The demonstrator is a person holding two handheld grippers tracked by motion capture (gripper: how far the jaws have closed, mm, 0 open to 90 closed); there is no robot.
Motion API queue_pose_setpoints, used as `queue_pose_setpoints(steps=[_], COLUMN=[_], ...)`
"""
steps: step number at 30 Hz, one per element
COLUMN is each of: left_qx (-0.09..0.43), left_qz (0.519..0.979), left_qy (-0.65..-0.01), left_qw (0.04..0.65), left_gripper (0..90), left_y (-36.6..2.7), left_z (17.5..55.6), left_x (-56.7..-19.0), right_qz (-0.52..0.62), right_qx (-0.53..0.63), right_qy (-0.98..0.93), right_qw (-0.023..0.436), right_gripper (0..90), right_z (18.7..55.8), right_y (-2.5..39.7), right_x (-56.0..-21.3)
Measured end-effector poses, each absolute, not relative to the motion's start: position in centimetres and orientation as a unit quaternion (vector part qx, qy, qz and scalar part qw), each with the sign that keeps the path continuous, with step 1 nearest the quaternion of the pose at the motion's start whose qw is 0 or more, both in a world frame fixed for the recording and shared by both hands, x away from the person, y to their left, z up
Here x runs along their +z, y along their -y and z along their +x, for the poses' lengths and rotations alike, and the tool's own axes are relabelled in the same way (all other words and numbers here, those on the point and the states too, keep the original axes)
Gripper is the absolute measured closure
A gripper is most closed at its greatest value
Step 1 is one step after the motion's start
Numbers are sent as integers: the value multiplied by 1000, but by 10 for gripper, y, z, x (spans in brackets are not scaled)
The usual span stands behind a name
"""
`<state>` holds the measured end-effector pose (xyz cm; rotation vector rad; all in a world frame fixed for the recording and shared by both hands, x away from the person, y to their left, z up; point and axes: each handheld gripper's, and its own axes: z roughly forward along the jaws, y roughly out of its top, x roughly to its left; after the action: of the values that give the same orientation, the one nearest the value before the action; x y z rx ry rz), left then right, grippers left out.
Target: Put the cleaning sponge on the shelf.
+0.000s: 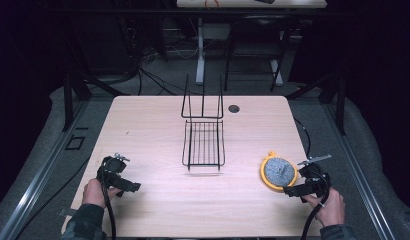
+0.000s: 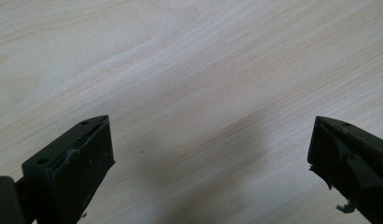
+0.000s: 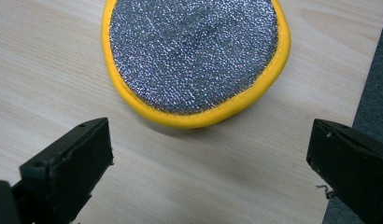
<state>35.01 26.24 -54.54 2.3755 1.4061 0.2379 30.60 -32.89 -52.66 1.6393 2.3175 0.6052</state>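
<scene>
Wooden table, scrubber just ahead of my right claw.
Both claws released; left claw over bare wood, rack at twelve o'clock.

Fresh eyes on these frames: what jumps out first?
The round yellow-rimmed scouring pad with a glittery grey face stands out, lying near the right edge of the pale wooden table, just ahead of the open right gripper. Next is the black wire rack at the table's middle, its tall back frame standing upright. The left gripper is open over bare wood at the near left.
</scene>
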Motion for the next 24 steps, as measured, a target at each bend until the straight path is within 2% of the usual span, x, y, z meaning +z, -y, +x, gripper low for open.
queue_pose_setpoints(steps=[10, 24], left_qx=[85, 80], left_qz=[840, 844], left_qy=[-504, -497], left_qw=[184, 184], left_gripper=[3, 3], left_y=[-264, -260], left_z=[348, 350], left_x=[-546, -547], right_qz=[550, 537], right_qx=[207, 216], right_qy=[-797, -808], right_qw=[137, 115], right_gripper=[0, 0], right_z=[312, 330], right_y=[326, 317], right_x=[-522, -513])
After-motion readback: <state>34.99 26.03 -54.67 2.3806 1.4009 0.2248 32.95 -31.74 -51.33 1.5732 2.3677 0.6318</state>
